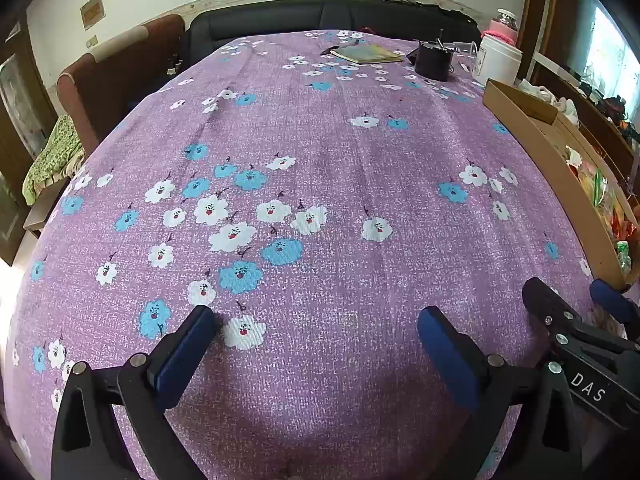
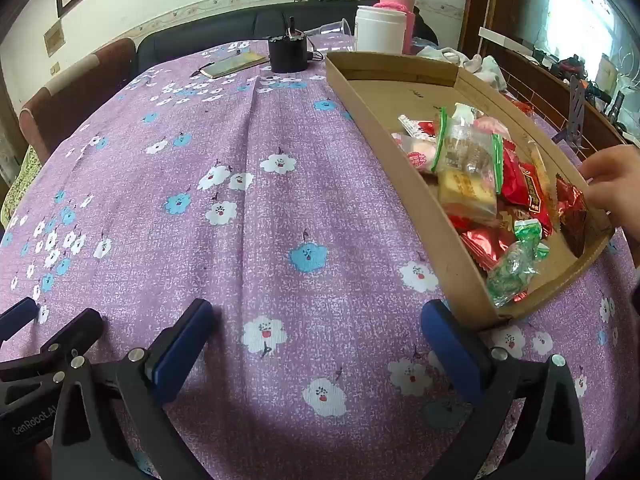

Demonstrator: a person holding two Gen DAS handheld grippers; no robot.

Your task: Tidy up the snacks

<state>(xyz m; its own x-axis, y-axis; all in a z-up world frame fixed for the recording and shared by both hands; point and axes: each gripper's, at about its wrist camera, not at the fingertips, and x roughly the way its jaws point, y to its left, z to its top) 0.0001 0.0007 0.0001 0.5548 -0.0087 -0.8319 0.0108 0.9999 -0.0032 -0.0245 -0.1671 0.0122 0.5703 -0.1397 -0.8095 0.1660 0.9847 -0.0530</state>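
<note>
Presently both tools are idle. The right gripper hovers low over the tablecloth with jaws spread wide and nothing between them; the left gripper does likewise further along the near edge. Just beyond the right gripper's right finger sits the cardboard tray, along the table's right edge, holding the snacks heaped at its near end. A bare hand touches the tray's far rim. The packets appear light, crinkly and slippery, contents likely crushable. Judgement: pinch a sealed end, such as on the green-wrapped sweet, rather than the middle.
</note>
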